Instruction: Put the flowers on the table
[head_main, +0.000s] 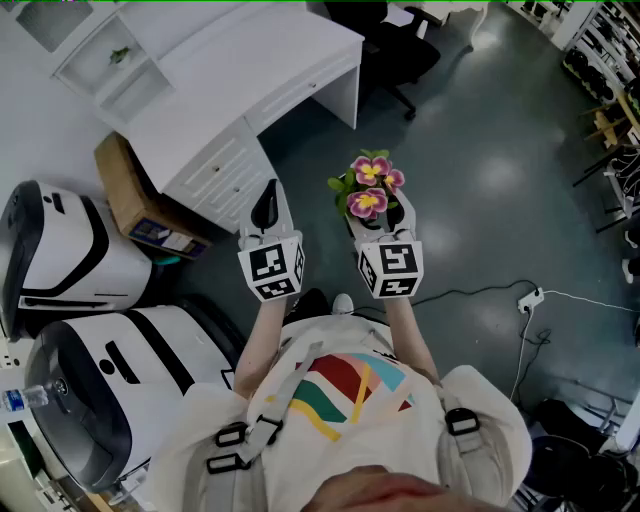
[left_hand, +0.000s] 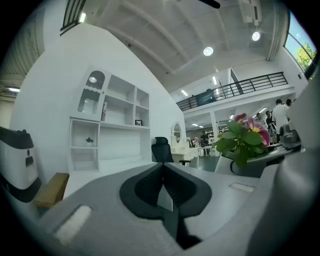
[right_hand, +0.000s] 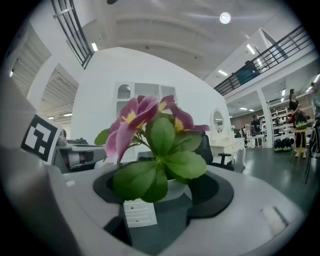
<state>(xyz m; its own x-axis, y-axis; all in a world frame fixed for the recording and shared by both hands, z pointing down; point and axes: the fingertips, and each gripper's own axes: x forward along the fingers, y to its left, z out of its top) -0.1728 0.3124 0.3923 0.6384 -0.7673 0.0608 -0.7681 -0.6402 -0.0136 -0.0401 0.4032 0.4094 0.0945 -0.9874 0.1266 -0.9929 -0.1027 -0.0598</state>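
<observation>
Potted flowers (right_hand: 150, 145): pink blooms, green leaves, small white pot with a paper tag. Upright, held off the ground between the pads of the right tongs (head_main: 378, 224), which are clenched wide around the pot. Blooms rising above and ahead of the tong tips. Positioned over grey floor (head_main: 480, 170), well apart from the drawer-fronted edge of the white surface (head_main: 260, 60). Left tongs (left_hand: 162, 170): clenched tight, nothing between, level with and just beside the right pair. Cardboard box (head_main: 130, 200) against the surface's end.
</observation>
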